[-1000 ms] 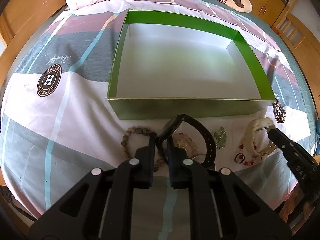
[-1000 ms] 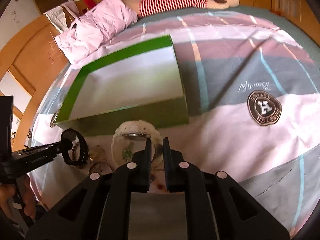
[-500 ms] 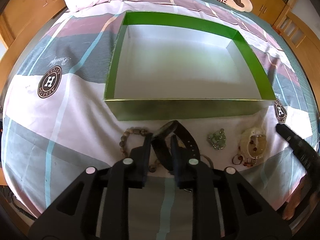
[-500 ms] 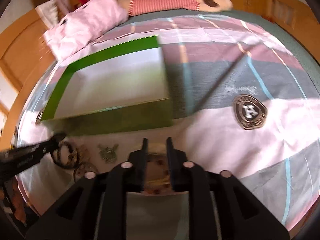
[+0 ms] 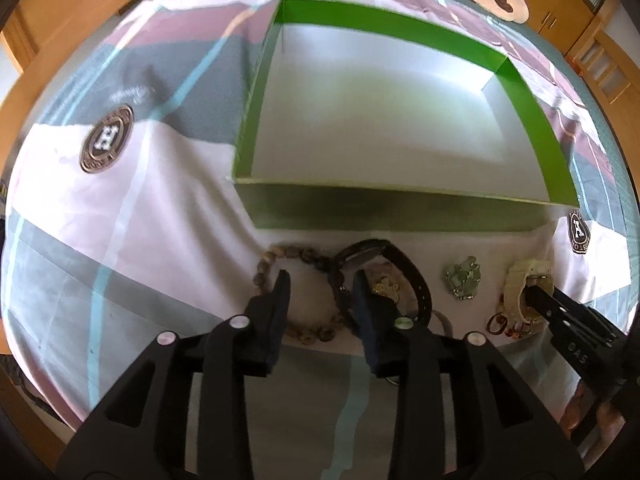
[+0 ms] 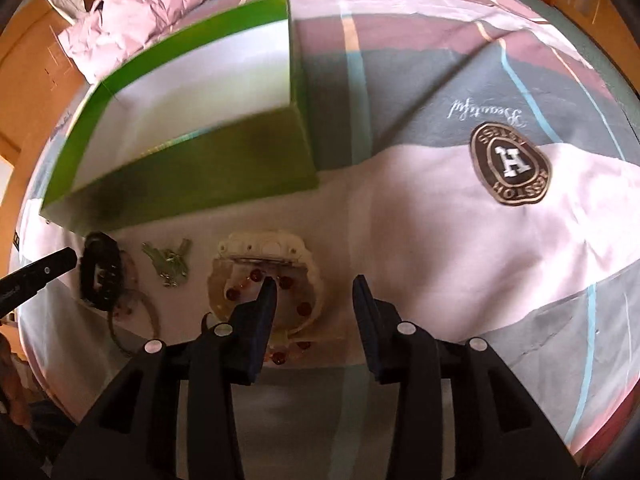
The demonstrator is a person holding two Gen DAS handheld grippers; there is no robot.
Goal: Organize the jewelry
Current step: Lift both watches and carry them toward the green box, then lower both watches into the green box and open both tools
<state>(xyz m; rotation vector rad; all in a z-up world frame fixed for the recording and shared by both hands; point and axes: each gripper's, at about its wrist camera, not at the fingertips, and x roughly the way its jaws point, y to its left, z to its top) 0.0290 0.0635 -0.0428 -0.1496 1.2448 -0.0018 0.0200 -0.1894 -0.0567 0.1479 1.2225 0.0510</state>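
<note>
1. The left gripper (image 5: pixel 320 288) is being opened: its fingers (image 5: pixel 280 300), earlier pinched on the black watch (image 5: pixel 404 276), have just been spreading and are now released, nothing pressed between them.
2. The watch is being left on the bed, just in front of the box (image 5: pixel 384 212), beside the bead bracelet (image 5: pixel 296 260).
3. The right gripper (image 6: pixel 314 292) is being lowered onto the cream watch (image 6: pixel 264 252); its fingers (image 6: pixel 266 300) are parted, one tip inside the band's loop, with nothing clamped.
4. The box is being kept empty; no jewelry is in it yet, so both grasps probably need retaking.
</note>
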